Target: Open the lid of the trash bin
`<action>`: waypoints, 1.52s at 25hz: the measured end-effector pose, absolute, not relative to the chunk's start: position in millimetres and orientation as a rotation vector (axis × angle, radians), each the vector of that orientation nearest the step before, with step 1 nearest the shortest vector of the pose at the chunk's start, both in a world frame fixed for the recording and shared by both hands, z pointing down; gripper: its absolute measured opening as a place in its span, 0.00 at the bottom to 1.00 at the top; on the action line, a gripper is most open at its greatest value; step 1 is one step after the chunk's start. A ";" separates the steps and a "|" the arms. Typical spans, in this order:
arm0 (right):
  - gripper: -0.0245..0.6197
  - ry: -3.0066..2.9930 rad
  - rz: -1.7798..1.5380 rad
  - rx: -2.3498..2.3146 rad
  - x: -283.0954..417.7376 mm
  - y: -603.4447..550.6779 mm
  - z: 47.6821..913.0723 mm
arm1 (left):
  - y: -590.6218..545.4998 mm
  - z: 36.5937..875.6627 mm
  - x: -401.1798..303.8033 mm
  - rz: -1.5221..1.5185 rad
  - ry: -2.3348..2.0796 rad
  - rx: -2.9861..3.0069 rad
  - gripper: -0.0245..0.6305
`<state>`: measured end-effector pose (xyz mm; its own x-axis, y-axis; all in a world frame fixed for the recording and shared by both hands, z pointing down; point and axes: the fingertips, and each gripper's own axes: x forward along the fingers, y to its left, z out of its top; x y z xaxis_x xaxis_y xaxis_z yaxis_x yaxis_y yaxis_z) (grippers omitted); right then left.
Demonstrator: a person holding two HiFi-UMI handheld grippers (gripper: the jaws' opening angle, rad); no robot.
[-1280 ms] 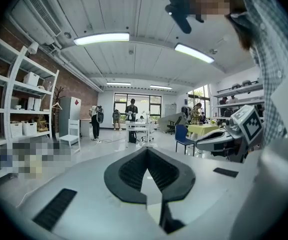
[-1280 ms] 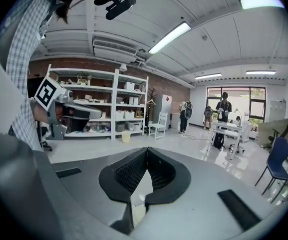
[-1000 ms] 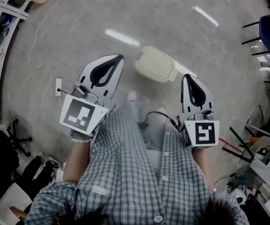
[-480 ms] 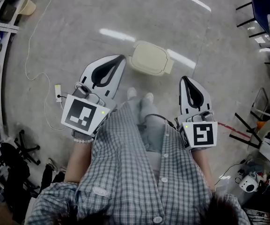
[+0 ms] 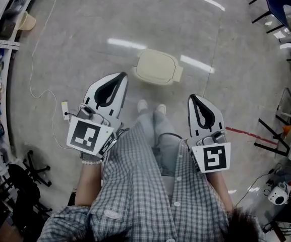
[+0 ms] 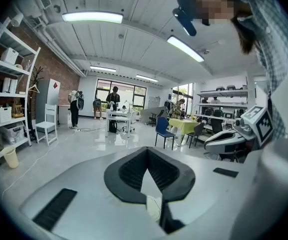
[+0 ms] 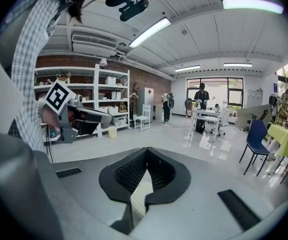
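Floor: the pale grey polished floor (image 5: 84,29) fills the head view, with shelving at its left edge and chairs at its right.
Person: a person in a checked shirt (image 5: 135,195) stands over it, light shoes (image 5: 151,106) pointing far.
Trash bin: the cream rounded-square plastic trash bin (image 5: 158,67) stands on the floor just beyond the shoes, between the lines of the two grippers and touched by neither.
Lid: its flat cream lid (image 5: 153,63) appears to lie down on the bin, with no gap showing from above.
Left gripper: the white-and-black left gripper (image 5: 123,75) hangs near the bin's near-left corner but apart from it. In the left gripper view the jaws meet at their tips (image 6: 146,149) with nothing between them, and they point out into the room.
Right gripper: the matching right gripper (image 5: 191,98) sits nearer the person, to the right of the shoes. Its jaws are likewise closed at the tips (image 7: 147,149) and empty.
Cable: a thin white cable (image 5: 39,79) runs to a small power strip (image 5: 65,108) at the left.
Done: by my reading, only the approach on foot.
Left: reaching down to the bin, catching the lid's edge and lifting it.
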<state>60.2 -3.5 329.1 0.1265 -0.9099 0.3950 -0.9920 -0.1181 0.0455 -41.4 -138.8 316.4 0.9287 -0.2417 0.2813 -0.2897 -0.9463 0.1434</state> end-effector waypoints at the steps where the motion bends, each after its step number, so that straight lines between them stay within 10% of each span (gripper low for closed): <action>1: 0.07 -1.859 0.402 2.110 60.2 0.2 333.1 | -137.6 321.3 -40.5 0.401 -0.411 2.899 0.04; 38: 0.06 -1.660 0.878 2.145 19.8 -42.4 509.2 | -223.0 674.8 -15.8 0.928 -0.126 2.615 0.04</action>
